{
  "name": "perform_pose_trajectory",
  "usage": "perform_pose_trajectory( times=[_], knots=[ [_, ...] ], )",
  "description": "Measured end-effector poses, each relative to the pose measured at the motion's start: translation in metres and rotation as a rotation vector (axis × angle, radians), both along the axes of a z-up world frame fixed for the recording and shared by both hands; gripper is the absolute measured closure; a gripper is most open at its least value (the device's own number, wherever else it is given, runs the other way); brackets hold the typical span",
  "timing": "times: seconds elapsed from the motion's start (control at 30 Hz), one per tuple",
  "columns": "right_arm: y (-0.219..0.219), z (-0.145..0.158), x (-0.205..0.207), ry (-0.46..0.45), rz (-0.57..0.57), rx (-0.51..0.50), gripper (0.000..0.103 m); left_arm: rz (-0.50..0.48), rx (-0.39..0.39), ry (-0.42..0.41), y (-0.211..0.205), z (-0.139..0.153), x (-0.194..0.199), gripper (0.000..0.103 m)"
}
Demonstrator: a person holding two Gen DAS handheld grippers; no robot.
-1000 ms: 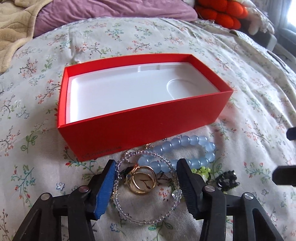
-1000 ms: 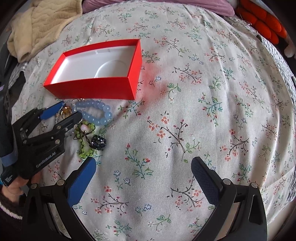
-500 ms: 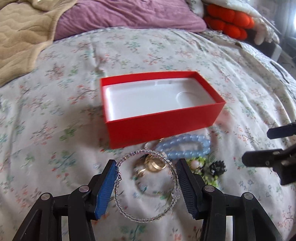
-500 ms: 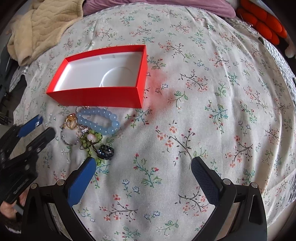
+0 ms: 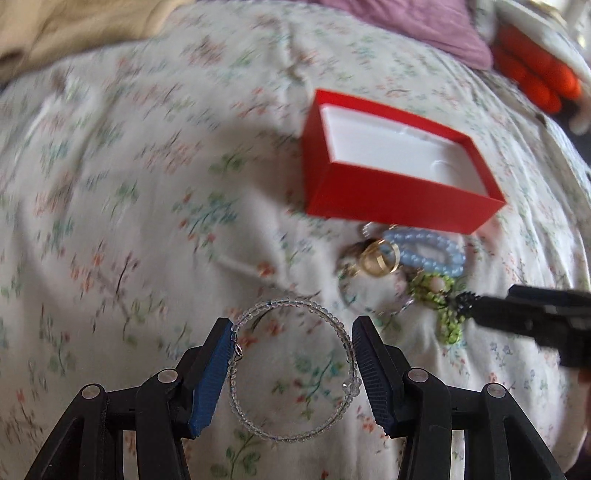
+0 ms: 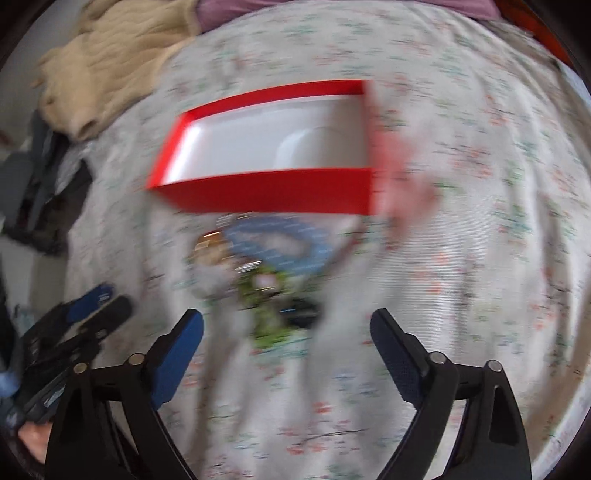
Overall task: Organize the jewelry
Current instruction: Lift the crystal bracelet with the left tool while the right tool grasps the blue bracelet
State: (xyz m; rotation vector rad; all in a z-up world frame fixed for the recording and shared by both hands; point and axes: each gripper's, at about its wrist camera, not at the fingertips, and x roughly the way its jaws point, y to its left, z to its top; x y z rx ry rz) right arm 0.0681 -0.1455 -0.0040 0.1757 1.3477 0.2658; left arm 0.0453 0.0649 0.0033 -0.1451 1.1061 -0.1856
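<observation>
My left gripper (image 5: 291,328) is shut on a clear beaded bracelet (image 5: 343,332), held between its blue pads above the bedspread, left of the jewelry pile. The open red box (image 5: 391,199) with a white insert sits beyond, also in the right wrist view (image 6: 266,192). Beside the box lie a pale blue bead bracelet (image 5: 432,251), gold rings (image 5: 380,258), a green bead piece (image 5: 439,291) and a small black piece (image 5: 461,301). My right gripper (image 6: 286,332) is open and empty, low over the blurred pile (image 6: 266,258). The left gripper shows at the left of the right wrist view (image 6: 96,306).
A floral bedspread (image 5: 129,203) covers the bed. A beige blanket (image 6: 107,62), a purple pillow (image 5: 424,33) and an orange plush (image 5: 535,77) lie at the far side. Dark clothing (image 6: 40,192) lies off the bed's left edge.
My left gripper has lifted the clear bracelet off the pile and swung back and left. My right gripper has moved forward and left toward the pile and the box; both views blur.
</observation>
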Motion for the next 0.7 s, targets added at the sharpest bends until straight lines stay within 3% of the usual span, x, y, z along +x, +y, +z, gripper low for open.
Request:
perform_pose_trajectory(
  times=[0.1,0.2,0.27,0.4,0.7],
  knots=[
    [0.021,0.000,-0.008,-0.004,0.081,0.061,0.018,0.029,0.001,0.027,0.009,-0.006,-0.003,0.047],
    [0.028,0.000,-0.005,-0.027,0.117,0.019,0.022,0.031,0.002,0.037,0.015,-0.010,-0.007,0.047],
    [0.019,0.001,0.004,-0.054,0.072,-0.039,0.022,0.030,0.001,0.042,0.017,-0.011,-0.009,0.047],
    [-0.003,-0.008,0.023,-0.029,-0.049,-0.038,0.027,0.020,-0.010,0.046,0.017,-0.012,-0.008,0.047],
    [-0.003,-0.034,0.050,-0.017,-0.125,-0.111,0.062,0.016,-0.013,0.051,0.014,-0.014,-0.005,0.047]
  ],
)
